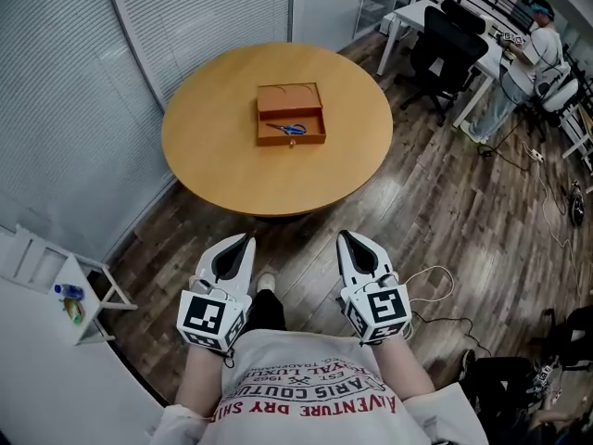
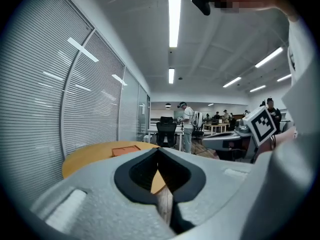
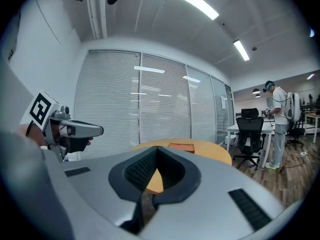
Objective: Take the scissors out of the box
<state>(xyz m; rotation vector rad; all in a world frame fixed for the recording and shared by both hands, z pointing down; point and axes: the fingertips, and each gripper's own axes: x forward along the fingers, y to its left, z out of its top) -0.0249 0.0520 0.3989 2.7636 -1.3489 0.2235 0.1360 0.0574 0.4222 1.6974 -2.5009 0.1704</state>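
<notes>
An open wooden box [image 1: 291, 114] sits near the middle of a round wooden table [image 1: 222, 170]. Blue-handled scissors [image 1: 288, 129] lie inside its front half. My left gripper [image 1: 247, 239] and right gripper [image 1: 344, 235] hover side by side over the floor, short of the table's near edge and close to my body. Both point at the table with jaws shut and nothing in them. In the left gripper view the box [image 2: 125, 149] shows far ahead beyond the shut left gripper [image 2: 158, 150]. In the right gripper view the box [image 3: 181, 146] lies beyond the shut right gripper [image 3: 157, 149].
A blind-covered glass wall [image 1: 83, 91] runs along the left behind the table. White desks [image 1: 417, 17] and black office chairs [image 1: 445, 49] stand at the back right, with a person [image 1: 533, 54] beside them. A white shelf [image 1: 56, 286] stands at the lower left. Cables [image 1: 435, 286] lie on the wooden floor.
</notes>
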